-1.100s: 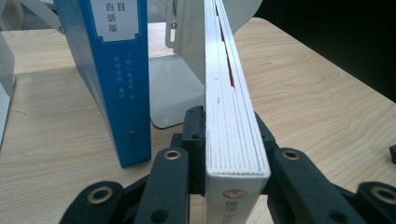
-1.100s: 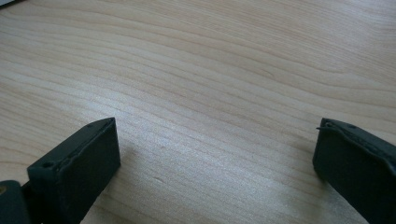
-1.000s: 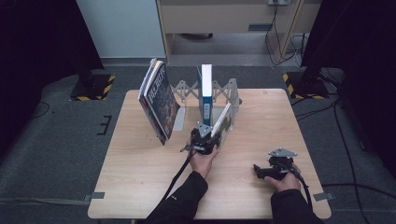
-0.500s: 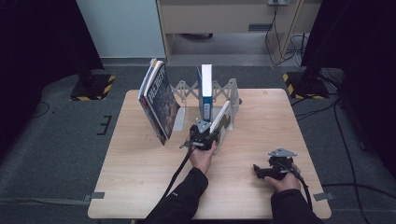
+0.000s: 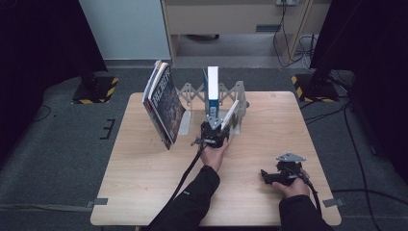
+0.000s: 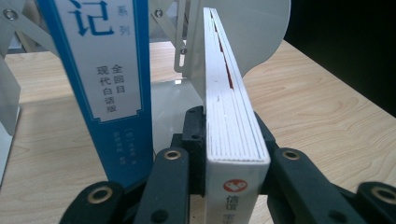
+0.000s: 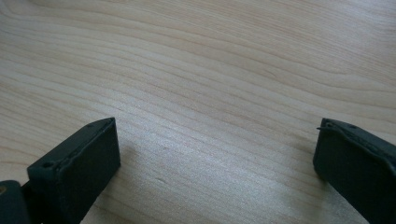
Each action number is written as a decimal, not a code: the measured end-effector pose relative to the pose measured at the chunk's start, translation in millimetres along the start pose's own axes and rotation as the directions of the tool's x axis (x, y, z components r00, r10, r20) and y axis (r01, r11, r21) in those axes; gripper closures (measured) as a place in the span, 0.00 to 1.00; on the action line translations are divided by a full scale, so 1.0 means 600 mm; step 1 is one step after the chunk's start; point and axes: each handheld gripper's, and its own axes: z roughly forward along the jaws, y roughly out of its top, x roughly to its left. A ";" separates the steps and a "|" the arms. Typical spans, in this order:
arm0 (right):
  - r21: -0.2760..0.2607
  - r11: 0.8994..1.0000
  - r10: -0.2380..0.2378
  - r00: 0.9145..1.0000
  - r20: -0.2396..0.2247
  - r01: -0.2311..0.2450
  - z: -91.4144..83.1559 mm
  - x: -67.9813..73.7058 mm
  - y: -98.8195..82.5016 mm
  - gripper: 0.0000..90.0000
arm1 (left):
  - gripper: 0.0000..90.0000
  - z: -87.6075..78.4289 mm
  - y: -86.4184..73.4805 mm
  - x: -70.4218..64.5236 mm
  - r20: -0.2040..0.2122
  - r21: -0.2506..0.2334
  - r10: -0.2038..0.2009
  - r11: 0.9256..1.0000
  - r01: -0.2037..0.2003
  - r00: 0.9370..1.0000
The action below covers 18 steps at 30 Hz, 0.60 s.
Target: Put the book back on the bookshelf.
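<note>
The left gripper is clamping its jaws on the white book, which is leaning tilted against the metal book stand at about 12 o'clock of the wooden table. The blue book is standing upright just beside it, at its 9 o'clock. The right gripper is resting at 4 o'clock, jaws wide apart, holding nothing.
</note>
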 end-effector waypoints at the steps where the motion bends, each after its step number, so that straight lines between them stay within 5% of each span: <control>1: 0.000 1.000 0.000 1.000 0.000 0.000 0.000 0.000 0.000 0.01 | 0.82 0.001 -0.001 0.000 0.006 0.000 -0.002 1.000 0.002 1.000; 11: 0.001 1.000 0.000 1.000 -0.002 0.000 0.000 0.000 0.000 0.01 | 0.75 0.003 -0.024 0.003 0.094 0.013 0.032 0.999 -0.033 0.995; 18: 0.001 1.000 0.000 1.000 -0.002 0.000 0.000 0.000 0.000 0.01 | 0.65 -0.017 -0.036 0.009 0.197 -0.015 0.097 0.995 -0.096 0.976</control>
